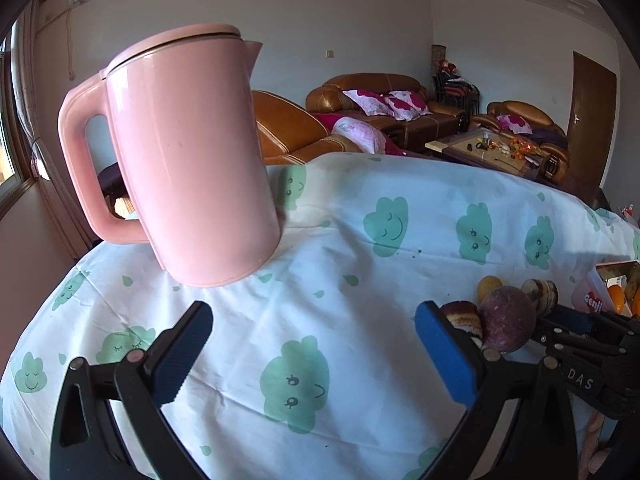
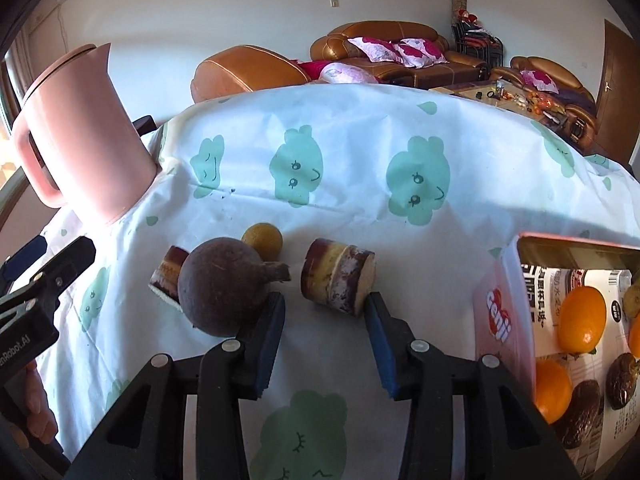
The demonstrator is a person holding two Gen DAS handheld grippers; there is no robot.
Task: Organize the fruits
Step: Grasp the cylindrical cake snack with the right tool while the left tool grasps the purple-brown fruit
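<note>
Right wrist view: right gripper [image 2: 325,322] has its jaws partly apart with nothing clamped, tips flanking the near side of a short sugarcane piece [image 2: 338,280] lying on the cloud-print tablecloth [image 2: 360,160]; right pad looks to be touching or just beside the cut end, left pad sits beside the dark round fruit [image 2: 224,290], can't tell if it touches. A second sugarcane chunk [image 2: 168,276] sits behind that fruit on the left, and a small yellow fruit [image 2: 263,241] lies behind it. Box [image 2: 500,320] at right already holds oranges [image 2: 582,319] and dark fruits [image 2: 622,380]. Left wrist view: left gripper [image 1: 316,352] is wide open, empty, hovering over bare cloth in front of the pink kettle [image 1: 188,160]. Likely target is the near cane piece: stiff, woody, fairly light, waxy rind so maybe a bit slippery; it's a cylinder and could roll. Best bet is pinching across the round sides mid-length, or end to end on the flat cut faces. Dark round fruit looks hard-shelled and could roll away if nudged, so keep the left pad off it.
</note>
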